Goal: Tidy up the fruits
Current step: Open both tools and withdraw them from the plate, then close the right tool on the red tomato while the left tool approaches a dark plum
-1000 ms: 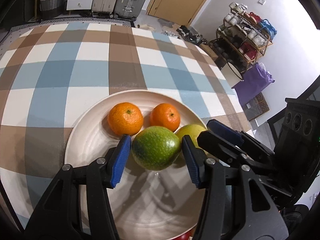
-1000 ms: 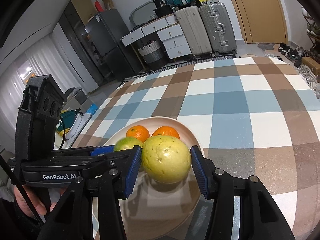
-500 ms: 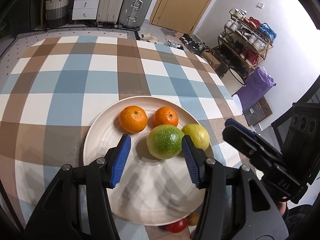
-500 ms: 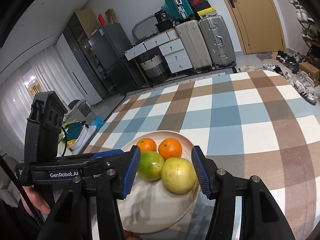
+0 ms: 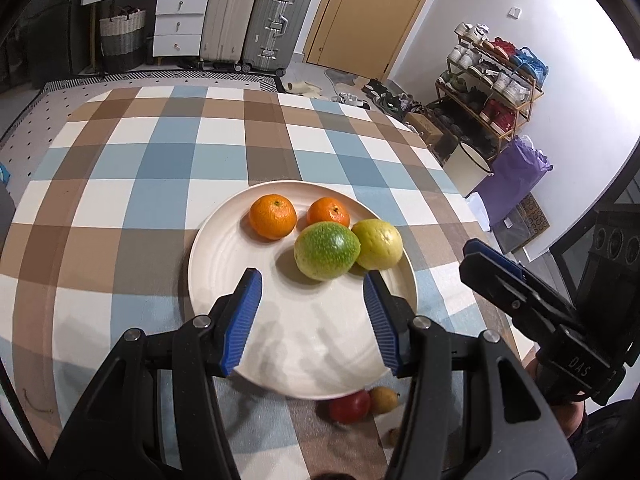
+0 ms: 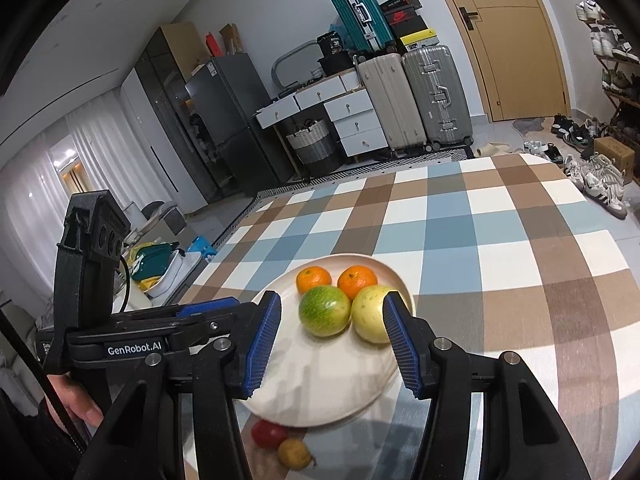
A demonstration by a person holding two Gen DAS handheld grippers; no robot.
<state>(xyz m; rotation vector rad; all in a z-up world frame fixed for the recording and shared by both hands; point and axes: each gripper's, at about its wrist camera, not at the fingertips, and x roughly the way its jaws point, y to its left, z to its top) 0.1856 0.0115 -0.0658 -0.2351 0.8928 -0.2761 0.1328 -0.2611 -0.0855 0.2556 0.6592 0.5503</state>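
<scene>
Left gripper: jaws parted, nothing between the blue pads, poised above the near part of the cream plate. Right gripper: likewise parted and empty, over the same plate.

Just beyond the left pads, green fruit touching yellow fruit. Past those, two oranges, side by side.

Nearer than the pads, off the plate rim on the checked cloth: red fruit, small brown fruit.
</scene>
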